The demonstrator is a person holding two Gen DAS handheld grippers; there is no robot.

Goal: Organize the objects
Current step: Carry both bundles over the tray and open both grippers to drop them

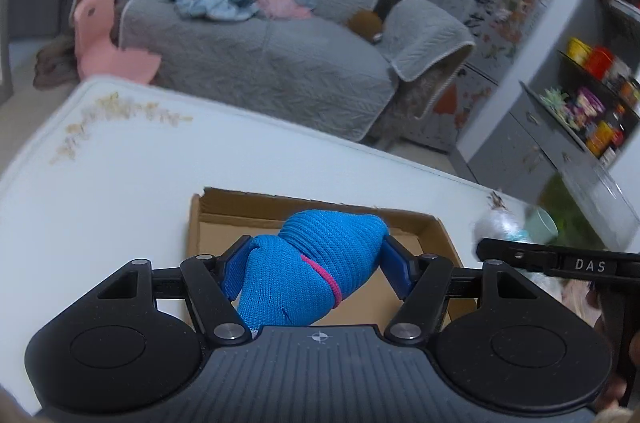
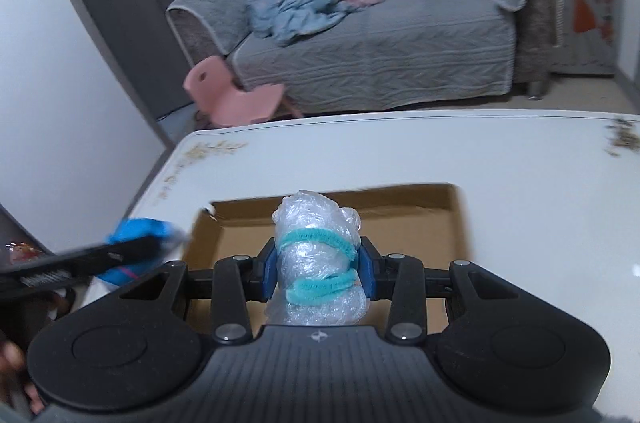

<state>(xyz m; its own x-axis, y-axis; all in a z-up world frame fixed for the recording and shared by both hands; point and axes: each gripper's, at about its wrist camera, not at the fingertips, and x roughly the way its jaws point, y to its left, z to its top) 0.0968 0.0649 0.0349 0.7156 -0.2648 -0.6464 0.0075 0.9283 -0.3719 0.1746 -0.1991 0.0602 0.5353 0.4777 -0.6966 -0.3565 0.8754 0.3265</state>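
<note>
I have both jaws loaded above the open cardboard box on the white bench. My left gripper clamps a blue knitted bundle: soft, light, squashy, best held across its fat middle. My right gripper pinches a crinkly plastic-wrap bundle bound with teal pipe cleaner; I judge it slippery and crushable, so the grip belongs on the wrapped waist.

White table with a faded gold floral print near its far corners carries an open, shallow cardboard box lying flat on the top. Box interior looks bare where visible, though much of it is hidden. Same table and box show in the right wrist view.
</note>
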